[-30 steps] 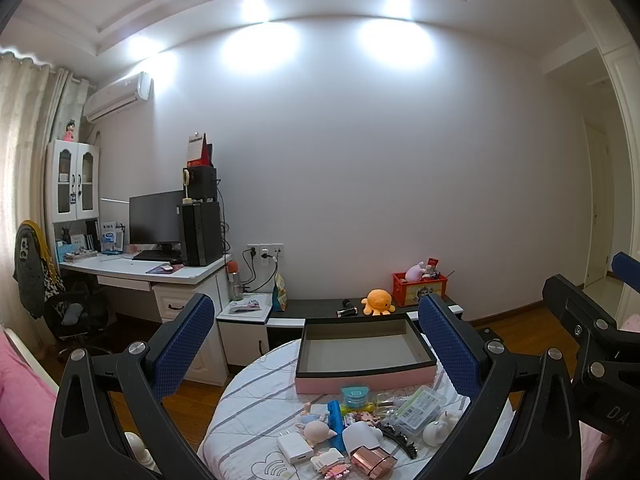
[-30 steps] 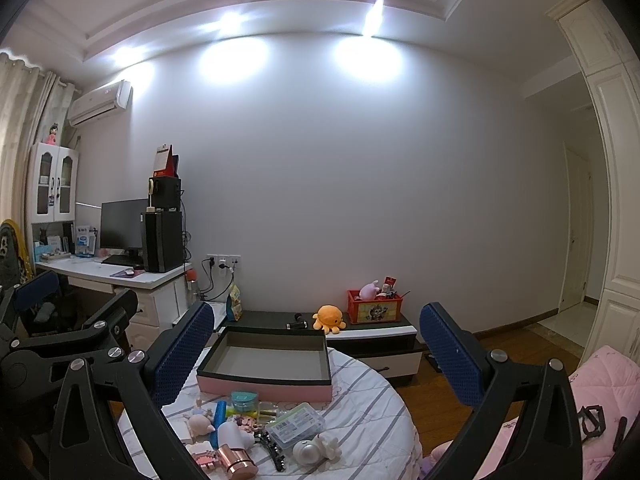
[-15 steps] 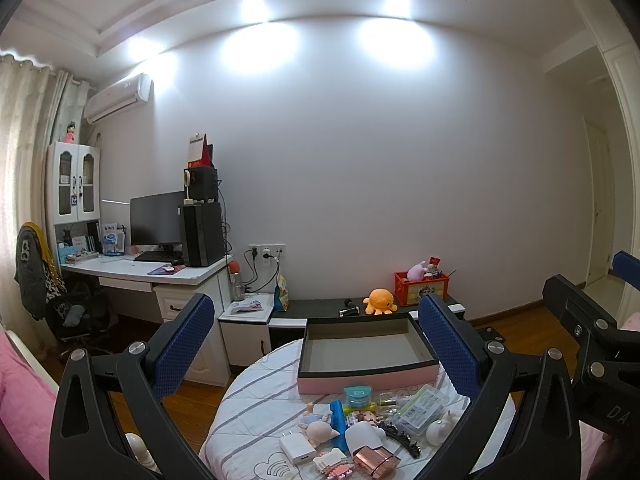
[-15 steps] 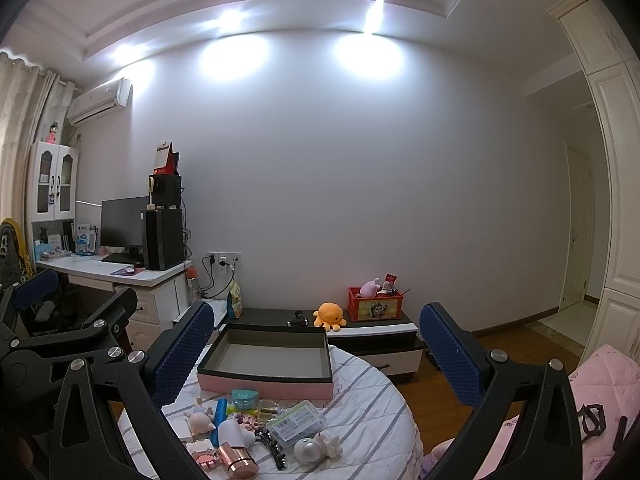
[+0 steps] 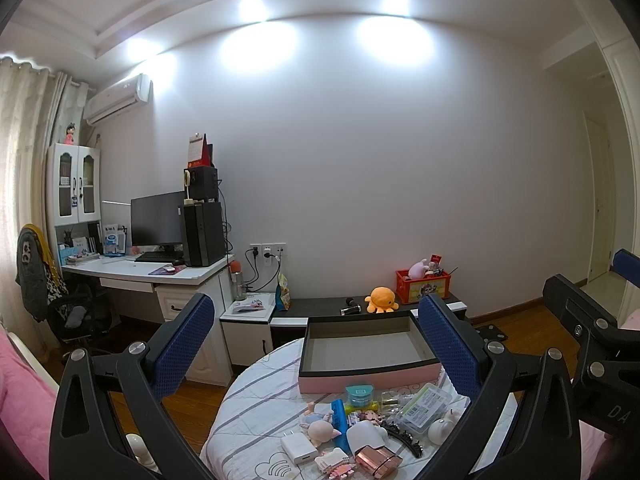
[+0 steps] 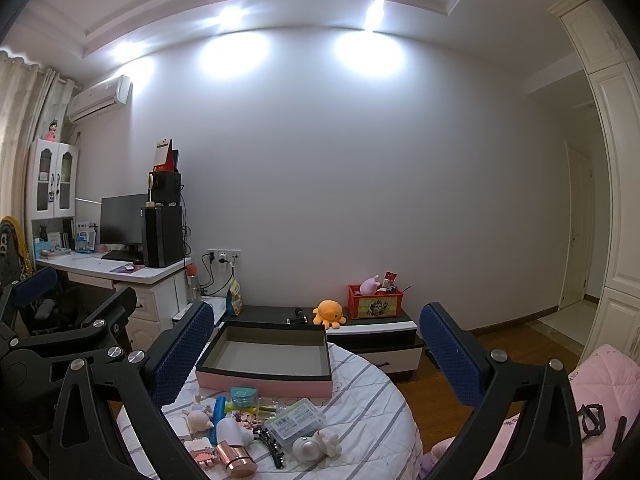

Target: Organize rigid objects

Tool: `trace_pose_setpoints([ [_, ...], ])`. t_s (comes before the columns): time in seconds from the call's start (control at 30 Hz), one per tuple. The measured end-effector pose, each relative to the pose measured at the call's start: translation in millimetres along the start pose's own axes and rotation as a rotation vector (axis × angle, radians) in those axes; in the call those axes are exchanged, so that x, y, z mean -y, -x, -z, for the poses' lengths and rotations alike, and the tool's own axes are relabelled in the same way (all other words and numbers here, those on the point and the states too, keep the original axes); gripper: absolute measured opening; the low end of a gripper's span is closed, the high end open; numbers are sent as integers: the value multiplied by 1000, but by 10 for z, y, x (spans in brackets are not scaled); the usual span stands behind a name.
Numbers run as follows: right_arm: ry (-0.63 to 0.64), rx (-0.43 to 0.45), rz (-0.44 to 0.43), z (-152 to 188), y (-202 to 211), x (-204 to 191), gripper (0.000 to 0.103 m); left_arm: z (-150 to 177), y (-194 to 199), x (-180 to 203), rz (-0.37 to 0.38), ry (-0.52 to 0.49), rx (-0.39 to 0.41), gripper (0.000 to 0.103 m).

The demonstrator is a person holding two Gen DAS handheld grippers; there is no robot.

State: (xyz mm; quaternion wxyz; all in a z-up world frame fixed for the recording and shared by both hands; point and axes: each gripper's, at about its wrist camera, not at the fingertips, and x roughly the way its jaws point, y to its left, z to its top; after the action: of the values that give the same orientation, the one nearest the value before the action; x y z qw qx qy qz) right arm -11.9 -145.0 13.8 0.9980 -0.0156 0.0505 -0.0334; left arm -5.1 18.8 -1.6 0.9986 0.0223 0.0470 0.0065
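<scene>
A pink box with a dark rim stands empty on a round table with a striped cloth. In front of it lies a heap of small items: a clear plastic case, a rose-gold cylinder, a white charger, a black hair clip, a teal jar and a blue comb. My left gripper and right gripper hang open above the table, holding nothing.
A low black-and-white cabinet behind the table carries an orange plush octopus and a red toy crate. A white desk with monitor stands left. Pink bedding lies right; wooden floor surrounds the table.
Both views have tilted slightly down, so the table and its items sit a little higher in frame. Both grippers stay open.
</scene>
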Motion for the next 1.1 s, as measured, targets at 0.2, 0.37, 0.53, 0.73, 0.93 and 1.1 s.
trace_pose_setpoints([
  [0.2, 2, -7, 0, -2, -26, -4, 103, 5, -11, 16, -1, 0, 1, 103],
  [0.37, 4, -13, -1, 4, -44, -26, 103, 5, -3, 11, -1, -4, -3, 103],
  [0.53, 3, -27, -1, 22, -70, -27, 103, 37, -27, -2, -1, -12, -16, 103],
  [0.73, 3, -46, -9, 60, -118, -36, 103, 79, -68, 10, 4, -27, -33, 103],
  [0.93, -5, -86, -26, 176, -238, -39, 103, 241, -200, 10, 27, -66, -90, 103],
  [1.1, 1, -163, -27, 430, -450, -14, 103, 516, -370, -48, 17, -81, -166, 103],
])
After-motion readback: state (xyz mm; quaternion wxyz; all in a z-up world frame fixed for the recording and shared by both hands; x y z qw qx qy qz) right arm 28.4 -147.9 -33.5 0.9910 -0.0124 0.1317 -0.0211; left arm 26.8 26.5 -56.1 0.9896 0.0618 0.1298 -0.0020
